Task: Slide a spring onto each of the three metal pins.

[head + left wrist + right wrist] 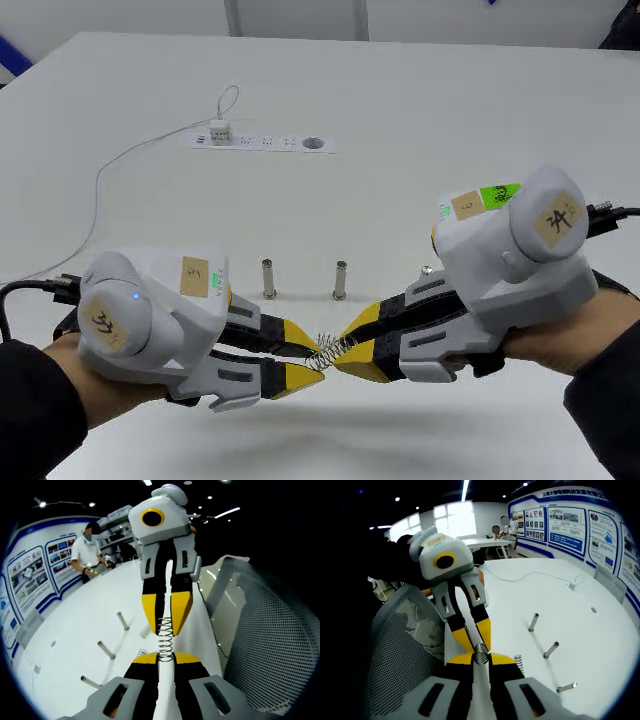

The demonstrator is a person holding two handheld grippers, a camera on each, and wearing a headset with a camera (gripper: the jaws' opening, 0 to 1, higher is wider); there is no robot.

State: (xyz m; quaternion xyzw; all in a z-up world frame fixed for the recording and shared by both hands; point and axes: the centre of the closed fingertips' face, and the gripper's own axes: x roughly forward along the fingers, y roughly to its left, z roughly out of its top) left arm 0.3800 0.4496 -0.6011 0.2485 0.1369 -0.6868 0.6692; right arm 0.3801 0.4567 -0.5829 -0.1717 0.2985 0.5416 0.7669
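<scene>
A thin metal spring [329, 352] hangs in the air above the white table [420, 120], stretched between my two grippers. My left gripper [312, 358] is shut on its left end, my right gripper [346, 350] on its right end, their yellow tips nearly meeting. In the left gripper view the spring [165, 639] runs from my own tips [165, 658] up to the right gripper [165, 611]. Two upright metal pins [268, 278] [340, 280] stand bare just behind; a third pin [427, 270] peeks out beside the right gripper. All three pins [550, 650] show bare in the right gripper view.
A loose spring [520, 664] lies on the table near the pins. A white power strip [262, 142] with a plug and cable sits further back. A grey mesh chair [265, 630] stands at the table's near edge. A person [87, 550] stands in the background.
</scene>
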